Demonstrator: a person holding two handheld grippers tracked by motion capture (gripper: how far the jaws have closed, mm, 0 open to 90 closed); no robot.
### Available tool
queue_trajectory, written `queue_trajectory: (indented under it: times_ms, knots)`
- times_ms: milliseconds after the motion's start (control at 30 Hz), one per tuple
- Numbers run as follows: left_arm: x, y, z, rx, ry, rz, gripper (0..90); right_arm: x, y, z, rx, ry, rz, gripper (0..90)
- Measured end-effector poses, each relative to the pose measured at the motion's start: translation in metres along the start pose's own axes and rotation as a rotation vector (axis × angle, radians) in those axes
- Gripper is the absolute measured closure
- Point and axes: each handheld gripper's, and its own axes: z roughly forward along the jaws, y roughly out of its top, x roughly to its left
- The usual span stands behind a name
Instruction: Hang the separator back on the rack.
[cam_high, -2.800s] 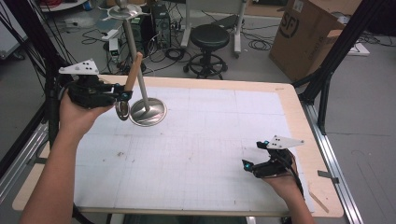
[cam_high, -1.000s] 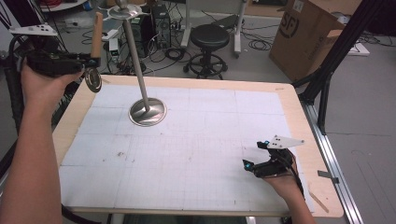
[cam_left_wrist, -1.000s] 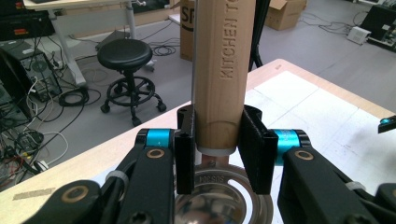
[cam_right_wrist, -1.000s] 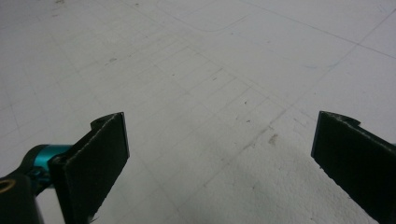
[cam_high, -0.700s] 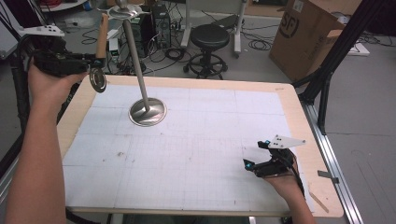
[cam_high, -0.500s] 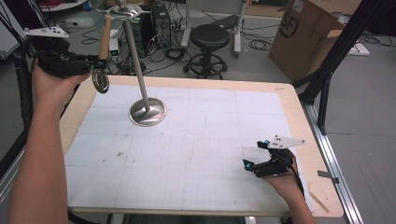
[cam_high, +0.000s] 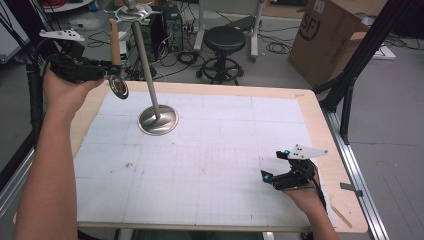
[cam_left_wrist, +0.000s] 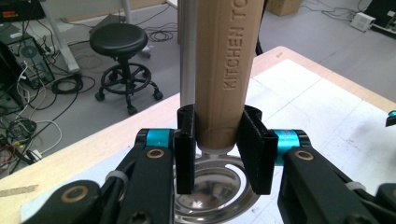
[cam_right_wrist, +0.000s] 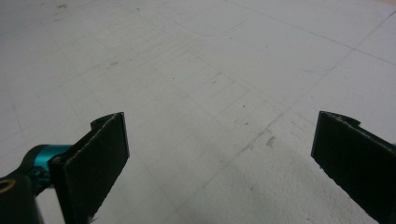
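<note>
left gripper: clamped on the wooden handle of a strainer ladle, pads pinching the handle's low end, so the tool hangs straight and doesn't swing
ladle: handle upright, round metal head dangling below the jaws; held in the air over the table's far left corner, off the surface
grip spot: just above the metal neck, close to the head, likely for control when aiming the top end
stand: metal pole on a round base, on the far left part of the table, near the ladle but apart from it; has a top fitting, exact shape hard to tell
why raised: judgement – handle top is lifted to about the height of the stand's top, seemingly to hang the ladle there
right gripper: jaws wide apart, nothing between them; rests near the table's near right corner, parked clear of the left hand's work
right gripper view: bare gridded mat between the pads
risk: head could knock the pole on approach
</note>
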Motion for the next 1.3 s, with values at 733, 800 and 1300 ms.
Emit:
queue_trajectory:
  times_ms: [733,800,1300]
  knots:
    - [-0.004,0.002,0.003,0.043,0.033,-0.004,48.1,0.000,-0.004,-0.004,0.008,-0.005,0.003,2.7]
    - [-0.006,0.003,-0.002,0.033,0.037,-0.006,45.8,0.000,-0.003,-0.005,0.002,-0.005,0.005,2.7]
    - [-0.026,0.000,-0.028,0.003,-0.003,0.066,28.7,-0.001,-0.002,-0.008,-0.018,-0.006,0.008,2.7]
